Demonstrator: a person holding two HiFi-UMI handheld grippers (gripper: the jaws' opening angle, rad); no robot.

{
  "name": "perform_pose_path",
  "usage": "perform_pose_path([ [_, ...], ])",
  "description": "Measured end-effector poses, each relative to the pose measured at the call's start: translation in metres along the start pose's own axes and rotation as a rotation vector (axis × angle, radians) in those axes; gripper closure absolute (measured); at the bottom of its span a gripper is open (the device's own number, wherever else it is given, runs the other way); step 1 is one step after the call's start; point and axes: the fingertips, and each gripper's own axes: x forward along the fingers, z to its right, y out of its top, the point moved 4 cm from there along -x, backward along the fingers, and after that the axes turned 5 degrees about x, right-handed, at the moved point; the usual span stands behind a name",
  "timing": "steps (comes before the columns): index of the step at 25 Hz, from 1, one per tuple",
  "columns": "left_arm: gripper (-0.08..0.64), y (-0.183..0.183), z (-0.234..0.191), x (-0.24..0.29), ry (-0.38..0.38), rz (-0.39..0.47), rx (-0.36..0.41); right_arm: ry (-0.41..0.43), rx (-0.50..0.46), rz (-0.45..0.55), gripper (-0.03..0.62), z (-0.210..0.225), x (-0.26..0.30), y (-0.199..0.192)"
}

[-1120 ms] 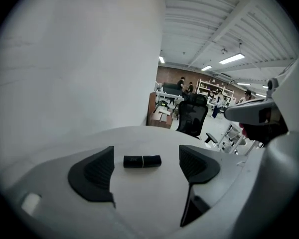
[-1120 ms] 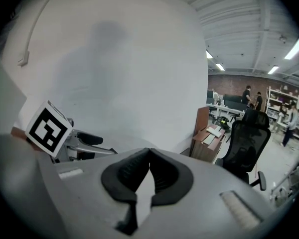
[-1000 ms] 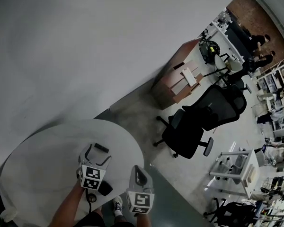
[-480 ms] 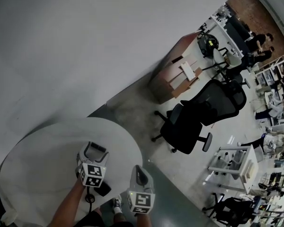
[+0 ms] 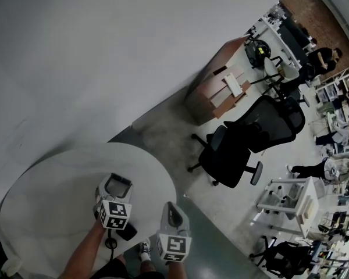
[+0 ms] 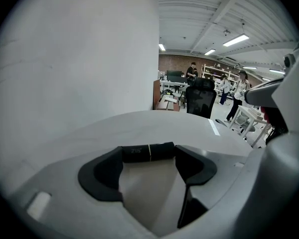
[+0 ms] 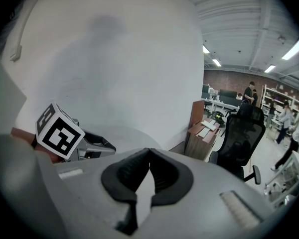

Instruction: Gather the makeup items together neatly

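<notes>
In the left gripper view both ends of the black tube (image 6: 148,152) vanish behind the jaws of the left gripper (image 6: 149,158), which have just been closing around it. Whether they press on it cannot be told, and its pale print is too small to read. In the head view, at lower centre, a dark thing (image 5: 127,232) is half covered by the marker cube (image 5: 115,215). The table (image 5: 46,190) is cut off at the lower left corner.

- Counter (image 5: 52,196), round, white: one.
- Makeup tube (image 6: 148,152), black, on the counter: one.
- Grippers at the counter's near edge: two, a left gripper (image 5: 118,182) and a right gripper (image 7: 149,158).
- Office chairs (image 5: 225,158), black, beyond the counter: two.
- Wooden cabinet (image 5: 212,95), beyond the counter: one.
</notes>
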Motion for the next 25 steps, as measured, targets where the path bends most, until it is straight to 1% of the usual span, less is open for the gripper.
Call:
perform_pose_path([
  [7, 0.225, 0.001, -0.005, -0.004, 0.014, 0.016, -0.009, 0.019, 0.0, 0.012, 0.588, -0.004, 0.002, -0.002],
  [15, 0.229, 0.006, -0.005, -0.014, 0.024, 0.026, -0.023, 0.033, -0.01, 0.021, 0.588, -0.005, -0.002, 0.004],
  [19, 0.229, 0.012, -0.006, -0.026, 0.035, 0.046, -0.029, 0.04, -0.018, 0.034, 0.588, -0.008, -0.008, 0.011],
  [25, 0.229, 0.017, -0.01, -0.057, 0.078, 0.088, -0.054, 0.065, -0.037, 0.073, 0.588, -0.017, -0.023, 0.017],
])
